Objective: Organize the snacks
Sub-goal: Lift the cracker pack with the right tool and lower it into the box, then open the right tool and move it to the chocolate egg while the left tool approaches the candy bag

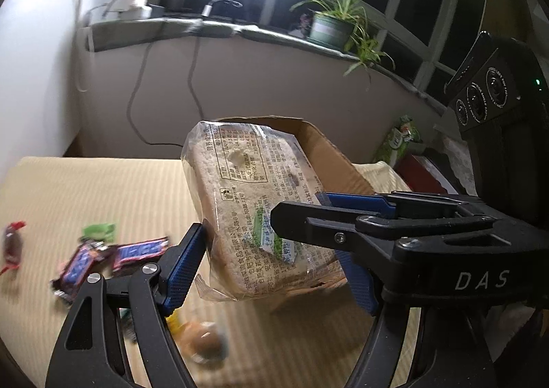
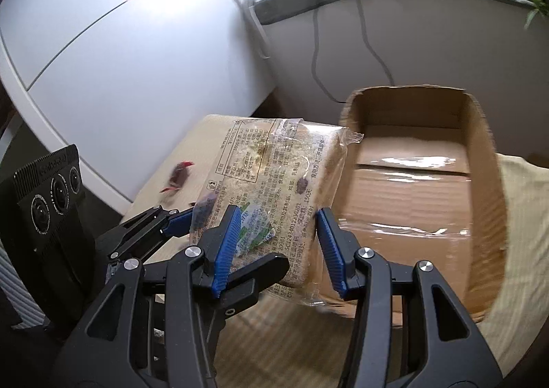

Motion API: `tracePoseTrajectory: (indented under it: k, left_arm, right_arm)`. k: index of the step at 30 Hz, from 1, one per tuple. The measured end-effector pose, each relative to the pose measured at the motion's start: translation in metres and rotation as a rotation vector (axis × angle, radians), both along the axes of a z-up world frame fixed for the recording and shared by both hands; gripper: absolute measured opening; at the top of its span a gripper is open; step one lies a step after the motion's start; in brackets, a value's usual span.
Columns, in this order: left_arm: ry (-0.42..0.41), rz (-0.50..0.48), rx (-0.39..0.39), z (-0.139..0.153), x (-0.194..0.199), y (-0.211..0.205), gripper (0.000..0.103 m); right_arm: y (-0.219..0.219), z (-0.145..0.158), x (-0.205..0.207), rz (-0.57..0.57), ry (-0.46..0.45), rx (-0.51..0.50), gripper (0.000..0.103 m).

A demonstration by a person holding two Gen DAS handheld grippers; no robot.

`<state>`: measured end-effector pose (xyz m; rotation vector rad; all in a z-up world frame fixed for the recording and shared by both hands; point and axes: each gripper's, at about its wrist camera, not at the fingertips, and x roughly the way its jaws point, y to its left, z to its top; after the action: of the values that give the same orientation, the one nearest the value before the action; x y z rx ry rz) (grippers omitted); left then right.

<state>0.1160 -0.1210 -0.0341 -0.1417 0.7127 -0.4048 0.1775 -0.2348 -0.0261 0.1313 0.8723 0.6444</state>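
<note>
A clear-wrapped bread pack (image 1: 247, 202) with printed text is held in the air above the table, beside the open cardboard box (image 1: 338, 156). My left gripper (image 1: 271, 271) is shut on the pack's lower edge. My right gripper (image 1: 308, 216) reaches in from the right and is also shut on the pack. In the right wrist view the pack (image 2: 271, 182) sits between the right gripper's (image 2: 278, 247) blue pads (image 2: 226, 243), left of the box (image 2: 411, 189), whose taped bottom is bare. The left gripper (image 2: 178, 216) comes in from the left there.
On the beige striped cloth (image 1: 103, 189) lie two Snickers bars (image 1: 113, 257), a green candy (image 1: 99, 231), a red-wrapped candy (image 1: 12, 245) and a blurred round snack (image 1: 206, 343). A green packet (image 1: 401, 140) stands behind the box. A potted plant (image 1: 336, 24) stands on the sill.
</note>
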Motion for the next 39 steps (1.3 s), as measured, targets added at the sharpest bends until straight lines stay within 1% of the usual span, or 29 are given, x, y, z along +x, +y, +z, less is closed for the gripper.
tracePoseTrajectory:
  k: [7,13,19,23,32,36,39]
  left_arm:
    - [0.032,-0.056,0.025,-0.009,0.023,-0.036,0.076]
    - [0.049,-0.096,0.053,-0.017,0.036,-0.060,0.076]
    - [0.065,-0.116,0.081,-0.025,0.044,-0.077,0.075]
    - [0.060,-0.128,0.118,-0.026,0.042,-0.087,0.075]
    - [0.061,-0.118,0.117,-0.024,0.034,-0.080,0.075]
    - [0.035,-0.112,0.113,-0.016,0.024,-0.074,0.076]
    - [0.009,-0.101,0.090,-0.009,0.013,-0.064,0.076]
  right_arm:
    - [-0.037,-0.014,0.022,-0.069,0.022,-0.011,0.049]
    - [-0.064,-0.026,0.029,-0.113,0.042,-0.004,0.049]
    - [-0.080,-0.033,0.037,-0.144,0.059,-0.007,0.049]
    - [-0.088,-0.034,0.038,-0.173,0.055,-0.025,0.049]
    - [-0.099,-0.031,0.032,-0.226,0.034,-0.033,0.049]
    - [-0.097,-0.025,0.023,-0.237,0.006,-0.047,0.049]
    - [-0.092,-0.018,0.015,-0.230,-0.021,-0.059,0.050]
